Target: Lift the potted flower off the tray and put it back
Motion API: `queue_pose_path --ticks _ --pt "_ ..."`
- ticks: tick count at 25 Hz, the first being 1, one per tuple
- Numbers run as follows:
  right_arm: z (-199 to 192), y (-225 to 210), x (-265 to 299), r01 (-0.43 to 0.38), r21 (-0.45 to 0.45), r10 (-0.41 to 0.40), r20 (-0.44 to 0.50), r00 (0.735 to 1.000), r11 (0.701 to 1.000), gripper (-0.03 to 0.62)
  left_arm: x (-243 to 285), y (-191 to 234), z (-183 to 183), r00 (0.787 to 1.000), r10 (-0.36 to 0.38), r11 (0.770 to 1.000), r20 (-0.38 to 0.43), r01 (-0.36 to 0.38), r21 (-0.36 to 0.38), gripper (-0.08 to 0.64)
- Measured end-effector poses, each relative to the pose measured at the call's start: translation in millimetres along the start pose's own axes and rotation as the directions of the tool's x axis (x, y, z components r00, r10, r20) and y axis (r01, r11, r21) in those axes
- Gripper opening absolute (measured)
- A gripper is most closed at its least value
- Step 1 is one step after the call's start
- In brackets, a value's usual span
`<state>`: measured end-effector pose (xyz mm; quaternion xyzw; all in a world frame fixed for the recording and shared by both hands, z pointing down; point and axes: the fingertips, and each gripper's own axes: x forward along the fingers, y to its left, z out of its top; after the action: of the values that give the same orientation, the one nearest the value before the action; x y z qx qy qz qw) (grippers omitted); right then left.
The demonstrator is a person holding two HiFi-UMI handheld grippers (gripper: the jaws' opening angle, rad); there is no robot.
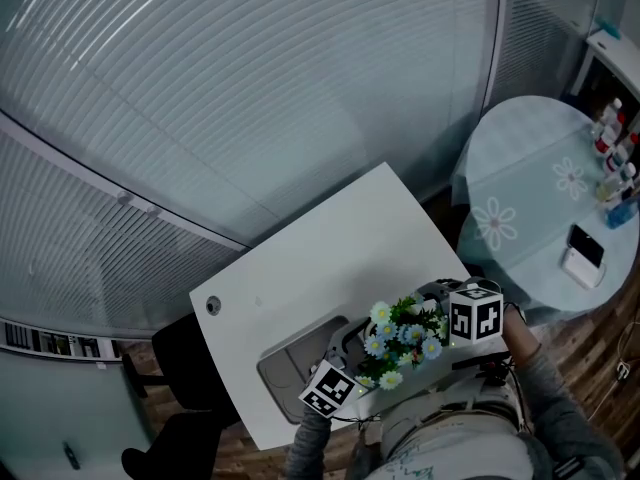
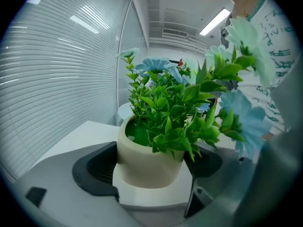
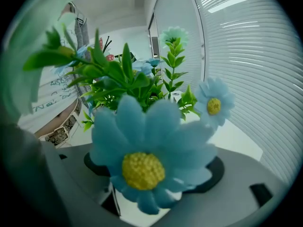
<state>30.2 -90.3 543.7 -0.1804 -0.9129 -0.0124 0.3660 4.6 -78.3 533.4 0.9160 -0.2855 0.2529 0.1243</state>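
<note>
**Pot off tray, held between grippers**

Grey tray (image 1: 285, 363) sits on the white table (image 1: 330, 248). Left gripper (image 1: 340, 373) clamps the cream pot (image 2: 147, 162), pads touching both sides. Potted flower (image 1: 403, 336) is right of the tray, not on it. Right gripper (image 1: 455, 326) straddles the plant; a blue bloom (image 3: 147, 167) hides its contact.

Cool, even light from ceiling strips (image 2: 215, 21); gripper views bulge at edges, nearest flower (image 3: 144, 167) blurred.
</note>
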Motion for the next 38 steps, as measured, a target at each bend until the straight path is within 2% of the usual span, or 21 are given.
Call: queue_pose_path --ticks 38 --pt "-65.8 -21.8 42.5 -0.042 0.062 0.049 -0.133 0.99 0.997 0.365 53.1 17.4 -57.5 0.994 -0.068 0.996 -0.081 0.062 -0.065 0.439"
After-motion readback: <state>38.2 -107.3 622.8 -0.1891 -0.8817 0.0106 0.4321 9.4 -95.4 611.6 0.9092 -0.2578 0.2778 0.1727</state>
